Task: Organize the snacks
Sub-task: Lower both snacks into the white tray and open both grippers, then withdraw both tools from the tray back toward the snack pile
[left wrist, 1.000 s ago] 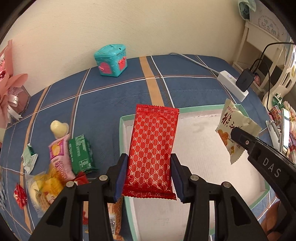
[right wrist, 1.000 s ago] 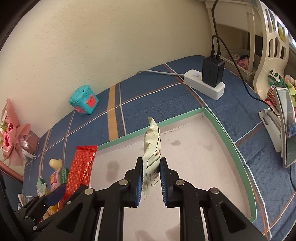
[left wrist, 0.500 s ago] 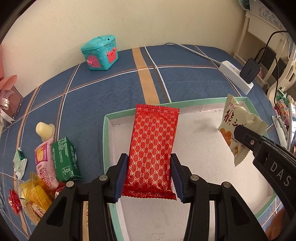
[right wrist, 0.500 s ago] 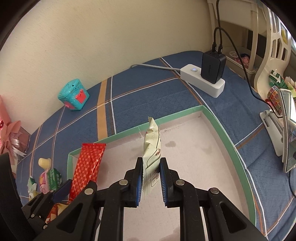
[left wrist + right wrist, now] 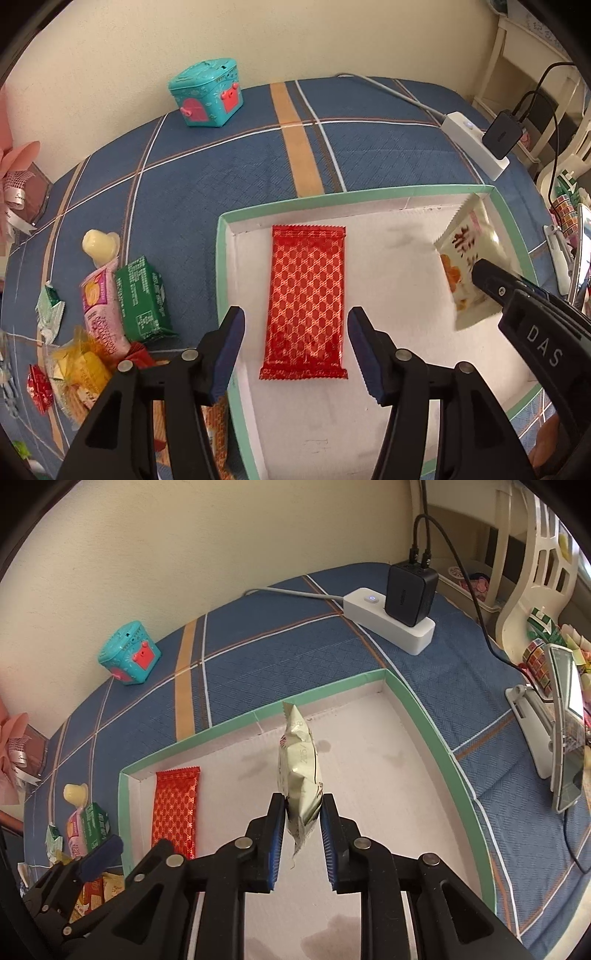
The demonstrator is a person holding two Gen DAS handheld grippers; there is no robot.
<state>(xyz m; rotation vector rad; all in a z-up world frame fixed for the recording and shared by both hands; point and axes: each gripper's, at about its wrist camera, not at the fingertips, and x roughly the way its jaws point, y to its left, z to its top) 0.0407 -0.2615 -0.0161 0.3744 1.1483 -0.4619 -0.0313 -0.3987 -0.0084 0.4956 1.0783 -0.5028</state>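
A red patterned snack packet [image 5: 306, 302] lies flat inside the white tray with a green rim [image 5: 221, 266], near its left wall; it also shows in the right wrist view [image 5: 176, 810]. My left gripper [image 5: 295, 332] is open, its jaws apart on either side of the packet's near end. My right gripper [image 5: 303, 812] is shut on a cream snack bag [image 5: 300, 779], held upright above the tray [image 5: 424, 716]; the bag shows at the tray's right side in the left wrist view [image 5: 467, 258].
A pile of loose snacks [image 5: 107, 306] lies on the blue plaid cloth left of the tray. A teal toy box [image 5: 207, 92] stands by the wall. A white power strip with a black charger [image 5: 399, 605] and a phone stand [image 5: 554, 731] are to the right.
My left gripper has opened and let go of the red packet, which now lies flat in the tray. The right gripper's jaws have parted a little around the cream bag.
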